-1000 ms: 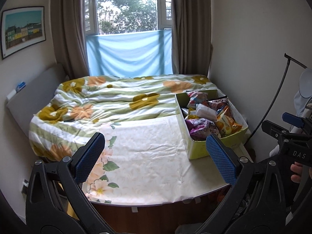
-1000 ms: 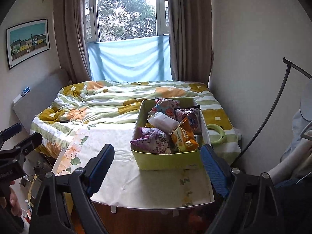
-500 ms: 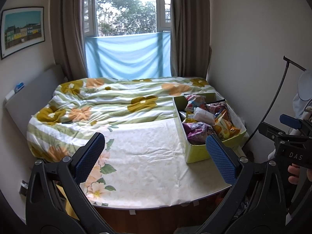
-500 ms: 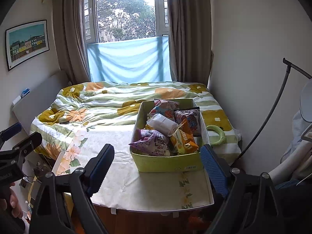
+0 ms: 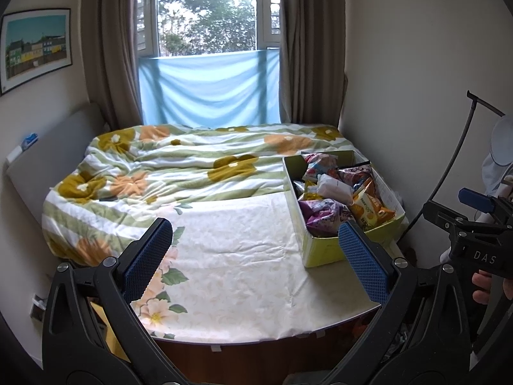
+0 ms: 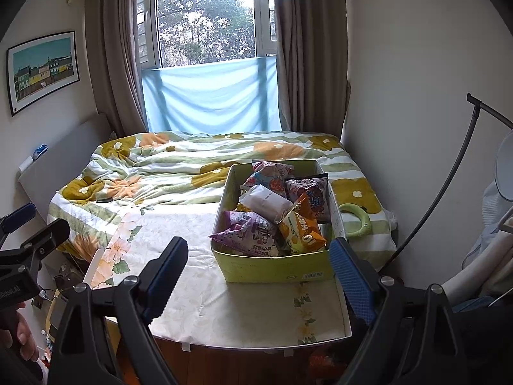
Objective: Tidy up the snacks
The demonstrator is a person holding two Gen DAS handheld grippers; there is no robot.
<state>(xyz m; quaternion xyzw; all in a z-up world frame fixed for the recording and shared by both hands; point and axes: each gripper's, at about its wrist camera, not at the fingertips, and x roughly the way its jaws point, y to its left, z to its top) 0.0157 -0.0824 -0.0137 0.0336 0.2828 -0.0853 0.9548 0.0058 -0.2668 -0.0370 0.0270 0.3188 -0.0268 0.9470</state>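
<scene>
A yellow-green cardboard box [image 6: 275,269] stands on the white floral tablecloth [image 6: 198,250], filled with several snack bags: a purple bag [image 6: 247,232], an orange bag [image 6: 301,229], a white packet [image 6: 264,202]. The box also shows in the left wrist view [image 5: 323,250] at the right of the table. My left gripper [image 5: 256,260] is open and empty, held back above the table's near edge, left of the box. My right gripper [image 6: 259,276] is open and empty, held back in front of the box.
A bed with a flowered quilt [image 5: 179,166] lies behind the table. A green ring [image 6: 354,221] rests on the quilt right of the box. A lamp stand [image 6: 449,173] leans at the right wall. The table's front edge [image 5: 256,337] is close below.
Both grippers have drawn slightly back and up from the table; the box looks a little smaller and farther. Both stay open.
</scene>
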